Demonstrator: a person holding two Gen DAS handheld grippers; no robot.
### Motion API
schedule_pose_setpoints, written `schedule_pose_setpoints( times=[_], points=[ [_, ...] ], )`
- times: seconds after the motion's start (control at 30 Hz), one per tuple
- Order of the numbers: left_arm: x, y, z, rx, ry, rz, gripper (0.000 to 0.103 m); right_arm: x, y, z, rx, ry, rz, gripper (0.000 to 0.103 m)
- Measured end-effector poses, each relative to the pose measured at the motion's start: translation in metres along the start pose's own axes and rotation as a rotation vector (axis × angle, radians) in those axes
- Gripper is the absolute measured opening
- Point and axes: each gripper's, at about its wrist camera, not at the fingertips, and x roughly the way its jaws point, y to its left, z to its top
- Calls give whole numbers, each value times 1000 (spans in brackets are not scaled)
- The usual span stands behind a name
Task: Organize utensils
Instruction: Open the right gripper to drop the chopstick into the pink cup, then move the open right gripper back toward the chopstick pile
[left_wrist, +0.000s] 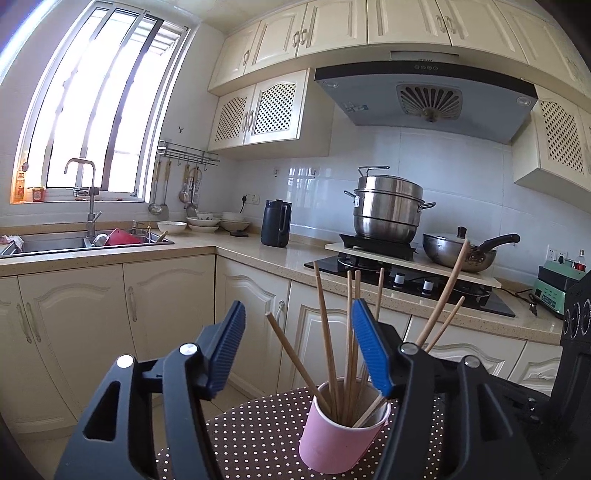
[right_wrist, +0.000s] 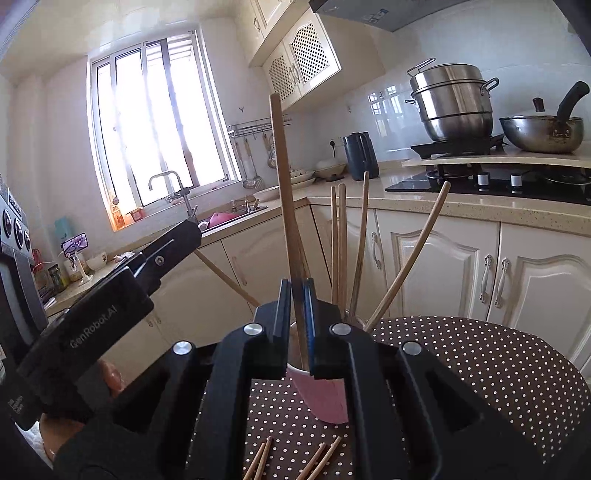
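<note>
Pink cup holds about seven pale wooden chopsticks; right gripper pinches one, left gripper gapes wide, four loose chopsticks on table.

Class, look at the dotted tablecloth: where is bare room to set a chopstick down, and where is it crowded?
Bare cloth lies right of the pink cup, out to the tablecloth edge. Crowded: the near edge, where loose chopsticks lie, and the cup itself, flanked by the open left gripper, with the right gripper shut on a chopstick above it.
</note>
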Motion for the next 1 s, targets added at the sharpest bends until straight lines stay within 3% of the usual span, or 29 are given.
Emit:
schedule_pose_setpoints(
  times=[0.17, 0.33, 0.43, 1.0],
  points=[
    [-14, 9, 4, -4, 9, 18, 60, -8, 8, 3, 4, -7, -1, 33],
    [-31, 16, 13, -3, 2, 34, 60, -21, 19, 8, -6, -18, 1, 34],
    [-42, 19, 19, 4, -6, 45, 61, -33, 28, 13, -19, -37, -2, 42],
    [-119, 12, 32, 38, -15, 45, 66, -106, 73, 17, -78, -79, -7, 42]
  ],
)
